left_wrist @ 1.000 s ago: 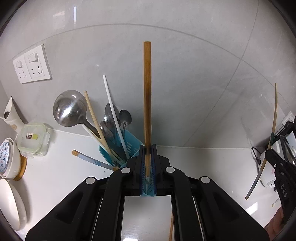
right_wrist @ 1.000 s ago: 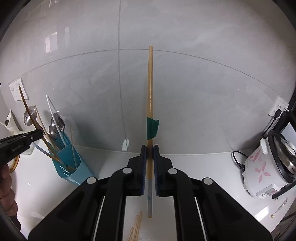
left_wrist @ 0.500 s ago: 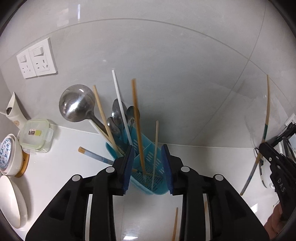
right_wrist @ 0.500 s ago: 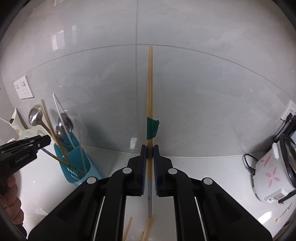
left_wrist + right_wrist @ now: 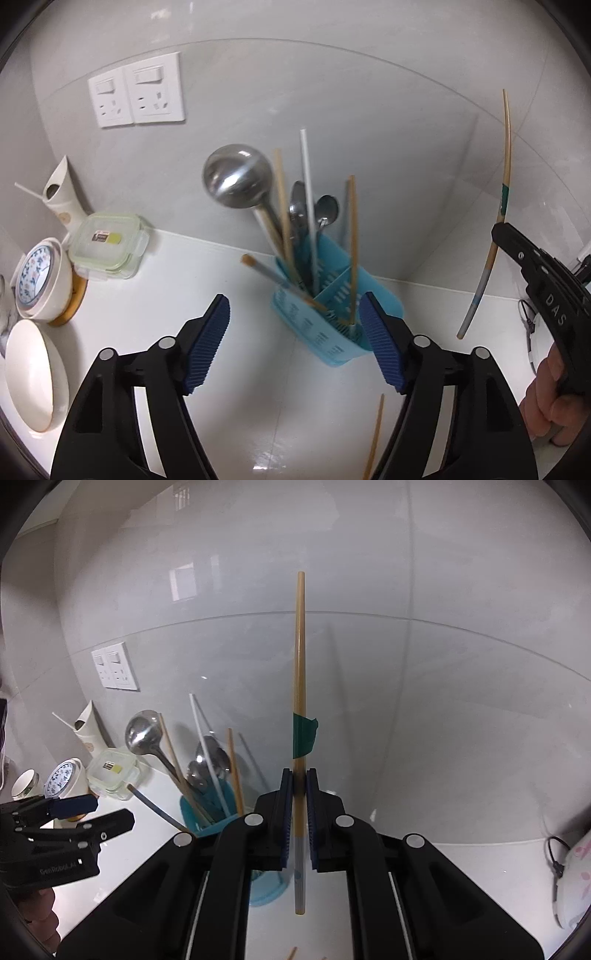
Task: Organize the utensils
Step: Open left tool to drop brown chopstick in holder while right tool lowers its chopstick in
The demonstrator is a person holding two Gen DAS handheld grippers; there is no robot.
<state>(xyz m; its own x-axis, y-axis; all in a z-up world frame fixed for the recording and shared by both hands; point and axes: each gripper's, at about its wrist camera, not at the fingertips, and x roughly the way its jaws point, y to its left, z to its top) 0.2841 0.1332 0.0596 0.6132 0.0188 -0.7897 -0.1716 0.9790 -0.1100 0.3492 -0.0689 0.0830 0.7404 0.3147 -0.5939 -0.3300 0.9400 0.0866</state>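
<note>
The left gripper (image 5: 295,325) is opening, empty, near the utensil holder (image 5: 332,325); the right gripper (image 5: 298,797) pinches an upright chopstick (image 5: 299,664).

Your left gripper (image 5: 293,345) is matte black plastic with ribbed blue pads (image 5: 207,341) and round silver screws at the linkage joints. Your right gripper (image 5: 298,812) matches — black arms, blue pads, silver screws. At the right of the left view its side carries white letters, "DAS"; fingers (image 5: 546,413) wrap its handle.
</note>
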